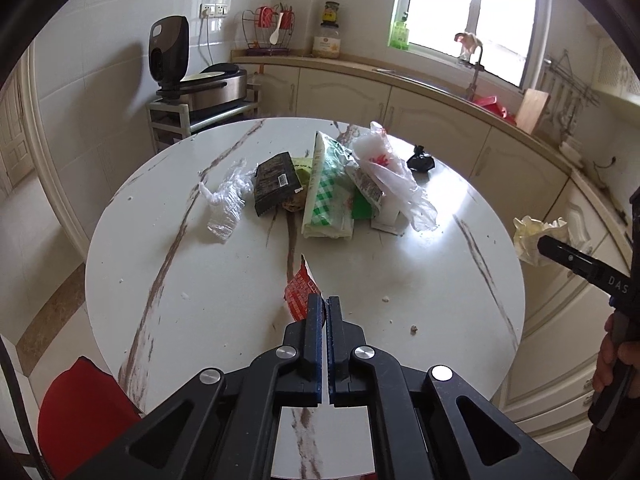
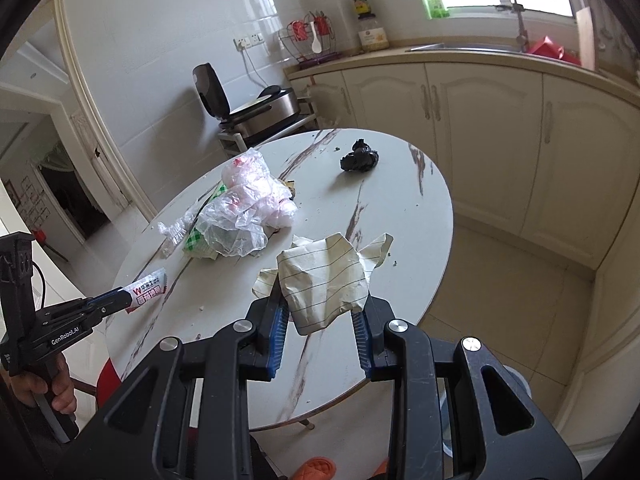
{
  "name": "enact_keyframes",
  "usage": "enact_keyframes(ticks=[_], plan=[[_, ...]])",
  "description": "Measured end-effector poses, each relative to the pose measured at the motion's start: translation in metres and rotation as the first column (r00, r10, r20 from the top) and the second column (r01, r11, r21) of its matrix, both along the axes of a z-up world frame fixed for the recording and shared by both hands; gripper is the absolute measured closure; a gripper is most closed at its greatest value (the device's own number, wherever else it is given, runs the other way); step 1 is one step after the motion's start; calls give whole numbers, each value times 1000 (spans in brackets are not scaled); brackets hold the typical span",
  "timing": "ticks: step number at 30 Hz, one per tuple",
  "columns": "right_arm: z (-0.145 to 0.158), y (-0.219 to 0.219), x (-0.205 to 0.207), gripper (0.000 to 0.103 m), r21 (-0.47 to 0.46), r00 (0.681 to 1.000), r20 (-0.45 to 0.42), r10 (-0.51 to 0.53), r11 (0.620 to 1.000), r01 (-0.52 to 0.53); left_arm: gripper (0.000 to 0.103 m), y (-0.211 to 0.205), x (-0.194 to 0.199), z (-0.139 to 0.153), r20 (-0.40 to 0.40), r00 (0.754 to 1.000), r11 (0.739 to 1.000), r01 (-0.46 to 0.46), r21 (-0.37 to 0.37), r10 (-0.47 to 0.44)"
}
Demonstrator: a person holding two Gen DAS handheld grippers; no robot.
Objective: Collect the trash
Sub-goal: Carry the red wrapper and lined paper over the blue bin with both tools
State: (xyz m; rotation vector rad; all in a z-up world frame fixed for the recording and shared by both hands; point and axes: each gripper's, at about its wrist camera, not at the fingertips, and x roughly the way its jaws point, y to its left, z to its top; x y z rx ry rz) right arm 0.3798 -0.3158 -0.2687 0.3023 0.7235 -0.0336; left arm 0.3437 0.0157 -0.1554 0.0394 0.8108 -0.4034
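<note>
Both grippers lifted over the round table (image 1: 460, 280): left gripper (image 1: 325, 304) clamped on a red sachet (image 1: 300, 292); right gripper (image 2: 320, 312) pinching crumpled lined paper (image 2: 328, 280); the far trash pile (image 1: 332, 184) remains; firm grips likely matter until a bin.

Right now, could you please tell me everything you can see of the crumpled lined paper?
The crumpled lined paper is a cream sheet ruled with thin dark lines, creased and folded into a loose wad with ragged flaps sticking out. It looks like thin notebook paper. The right hand-held gripper is shut on it, blue pads pressing both sides, holding it clear above the near edge of the round marble-look table.
</note>
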Motion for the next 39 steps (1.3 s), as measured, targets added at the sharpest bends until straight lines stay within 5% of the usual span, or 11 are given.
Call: enact_keyframes(ticks=[8, 12, 13, 17, 22, 29, 33, 39], plan=[[-11, 6, -8, 75, 21, 999, -14, 35, 999, -35, 93, -18, 0, -16, -39, 998, 987, -40, 153, 47], [-18, 8, -9, 75, 31, 999, -26, 42, 999, -41, 32, -25, 9, -20, -11, 995, 975, -92, 204, 96], [-18, 8, -9, 75, 30, 999, -27, 45, 999, -44, 30, -27, 10, -21, 7, 995, 971, -101, 216, 102], [-20, 8, -7, 75, 33, 999, -28, 47, 998, -46, 34, -31, 27, -30, -30, 992, 973, -114, 202, 122], [-23, 6, -3, 75, 39, 998, -33, 49, 998, -48, 89, -30, 41, -37, -84, 993, 992, -75, 106, 84], [-23, -7, -13, 75, 49, 1000, -14, 28, 998, -27, 91, -42, 35, -32, -91, 996, 999, -7, 43, 11], [-19, -29, -30, 75, 52, 1000, 4, -23, 998, 23, 91, -80, 17, -11, -50, 993, 994, 110, 17, -109], [-24, -92, -75, 75, 44, 978, -6, -207, 977, 207, 91, -173, -10, 12, -10, 940, 940, 341, 2, -341]])
